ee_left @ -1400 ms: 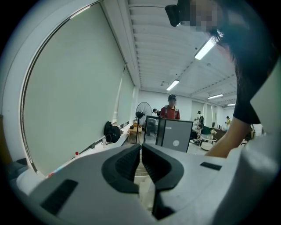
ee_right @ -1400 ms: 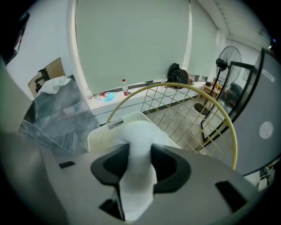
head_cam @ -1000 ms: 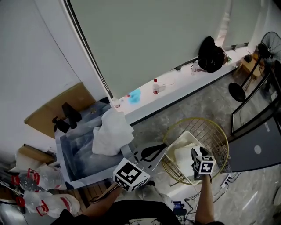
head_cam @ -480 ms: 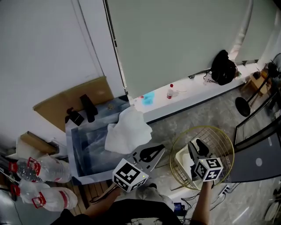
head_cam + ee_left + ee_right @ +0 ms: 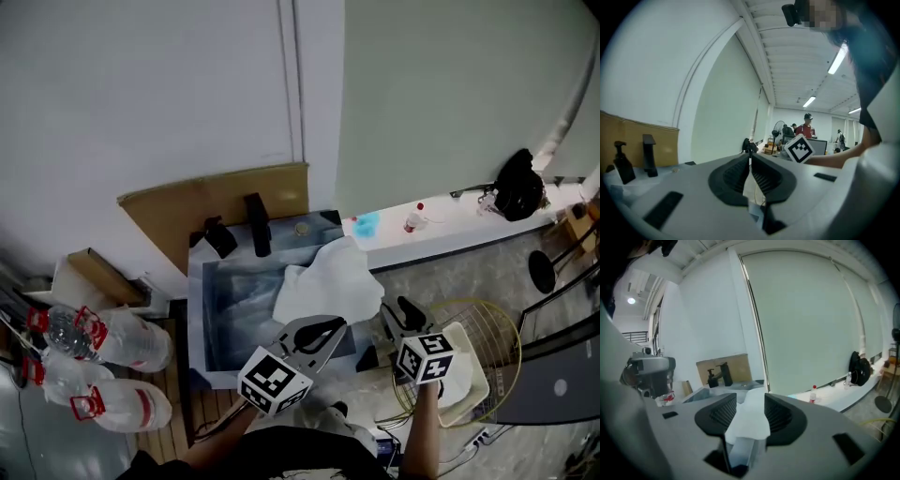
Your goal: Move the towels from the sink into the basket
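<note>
Facing the white towel point(image 5: 328, 281) heaped on the sink point(image 5: 197, 309) rim.

The towel lies just ahead of both tongs: plain white, unmarked, crumpled into broad soft folds, with one side spilling over the sink edge nearest them. The right tongs point(image 5: 750, 401) stand partway apart and have just been opening. Cloth shows in the gap between the jaws, but the pads are not pressing on it. The left tongs point(image 5: 750, 161), just beside the right pair, are closed together on nothing. The towel looks light and limp, likely to sag and trail when lifted, and neither slippery nor fragile. A bunched fold near the raised middle should hold better than a thin hem. The basket point(image 5: 506, 328), behind the right tongs on their outer side, already holds another white towel point(image 5: 459, 375).
</note>
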`<action>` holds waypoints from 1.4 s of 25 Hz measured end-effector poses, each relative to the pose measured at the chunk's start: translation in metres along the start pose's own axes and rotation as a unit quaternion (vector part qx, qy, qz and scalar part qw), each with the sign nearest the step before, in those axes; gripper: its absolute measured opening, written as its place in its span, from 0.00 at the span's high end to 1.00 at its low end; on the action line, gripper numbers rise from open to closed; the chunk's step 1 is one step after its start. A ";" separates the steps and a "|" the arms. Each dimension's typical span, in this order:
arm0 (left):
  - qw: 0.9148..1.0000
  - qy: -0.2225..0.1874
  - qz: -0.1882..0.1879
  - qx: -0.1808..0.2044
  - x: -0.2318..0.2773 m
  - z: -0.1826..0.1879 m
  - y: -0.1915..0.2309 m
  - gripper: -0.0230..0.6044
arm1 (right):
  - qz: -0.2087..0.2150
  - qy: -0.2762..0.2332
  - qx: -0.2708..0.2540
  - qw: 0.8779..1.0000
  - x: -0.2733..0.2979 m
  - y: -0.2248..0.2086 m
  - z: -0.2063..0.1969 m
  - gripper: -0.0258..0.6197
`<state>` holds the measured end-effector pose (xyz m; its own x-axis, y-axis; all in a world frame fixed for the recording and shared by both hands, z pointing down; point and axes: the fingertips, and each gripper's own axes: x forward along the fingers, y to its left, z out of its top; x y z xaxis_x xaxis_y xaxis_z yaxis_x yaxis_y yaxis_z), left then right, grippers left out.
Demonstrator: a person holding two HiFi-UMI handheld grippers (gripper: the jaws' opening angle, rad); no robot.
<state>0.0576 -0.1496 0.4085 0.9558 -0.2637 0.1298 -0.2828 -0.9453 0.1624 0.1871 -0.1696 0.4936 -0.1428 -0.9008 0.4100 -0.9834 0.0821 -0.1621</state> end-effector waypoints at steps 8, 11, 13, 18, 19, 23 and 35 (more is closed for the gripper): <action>0.999 -0.013 0.038 -0.019 -0.046 -0.003 0.042 0.95 | 0.030 0.068 -0.041 0.996 0.080 0.046 -0.026 0.56; 0.998 -0.014 0.047 -0.024 -0.059 -0.006 0.054 0.95 | 0.021 0.104 -0.070 0.992 0.107 0.041 -0.043 0.54; 0.998 -0.014 0.052 -0.027 -0.065 -0.008 0.060 0.95 | 0.012 0.132 -0.084 0.988 0.122 0.034 -0.055 0.52; 0.998 -0.010 0.061 -0.033 -0.081 -0.015 0.071 0.95 | -0.020 0.195 -0.094 0.976 0.145 0.010 -0.083 0.48; 0.997 -0.009 0.063 -0.034 -0.084 -0.017 0.072 0.95 | -0.024 0.206 -0.096 0.974 0.148 0.009 -0.089 0.47; 0.997 -0.003 0.066 -0.036 -0.091 -0.023 0.078 0.95 | -0.044 0.217 -0.101 0.970 0.155 0.005 -0.097 0.47; 0.999 0.019 0.031 -0.030 -0.089 -0.041 0.066 0.95 | -0.073 0.180 -0.099 0.976 0.145 0.021 -0.085 0.84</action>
<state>-0.0491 -0.1808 0.4476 0.9329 -0.3126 0.1787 -0.3467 -0.9138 0.2118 0.1360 -0.2624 0.6257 0.0059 -0.7036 0.7106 -0.9936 0.0759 0.0834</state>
